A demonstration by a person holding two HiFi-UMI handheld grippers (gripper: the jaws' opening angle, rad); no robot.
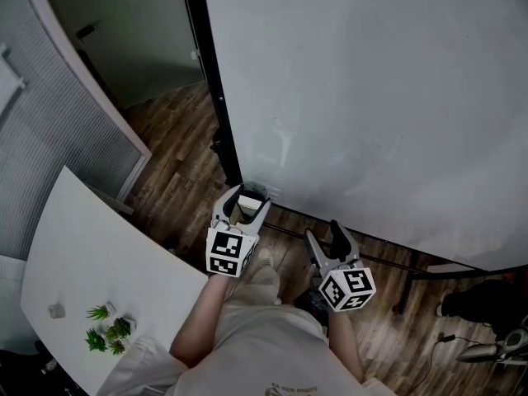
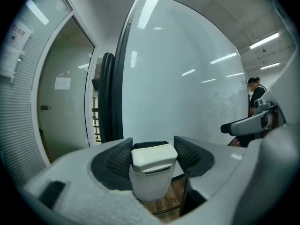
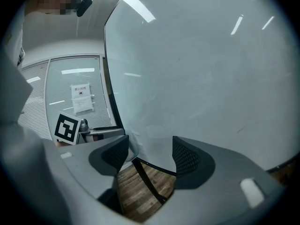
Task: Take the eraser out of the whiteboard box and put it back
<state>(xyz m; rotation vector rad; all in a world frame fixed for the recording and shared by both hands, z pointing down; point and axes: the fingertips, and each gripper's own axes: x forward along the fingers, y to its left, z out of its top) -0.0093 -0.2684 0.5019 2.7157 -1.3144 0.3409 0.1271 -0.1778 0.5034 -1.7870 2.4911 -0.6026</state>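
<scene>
The white eraser [image 2: 153, 156] stands upright in the small white whiteboard box [image 2: 149, 185], its top sticking out above the rim. My left gripper [image 2: 153, 149] is shut on that top, one ribbed pad against each side. In the head view the left gripper [image 1: 244, 201] sits at the whiteboard's lower left corner, with the eraser [image 1: 245, 212] between its jaws. My right gripper [image 1: 327, 238] hangs to the right, lower, open with only floor between its jaws [image 3: 150, 156].
The big whiteboard [image 1: 371, 97] fills the upper right, with its dark frame post [image 1: 216, 97] on the left edge. A white table [image 1: 74, 254] with small plants [image 1: 107, 330] stands at lower left. Wooden floor [image 1: 177, 163] lies below. A person [image 2: 255, 93] stands far off.
</scene>
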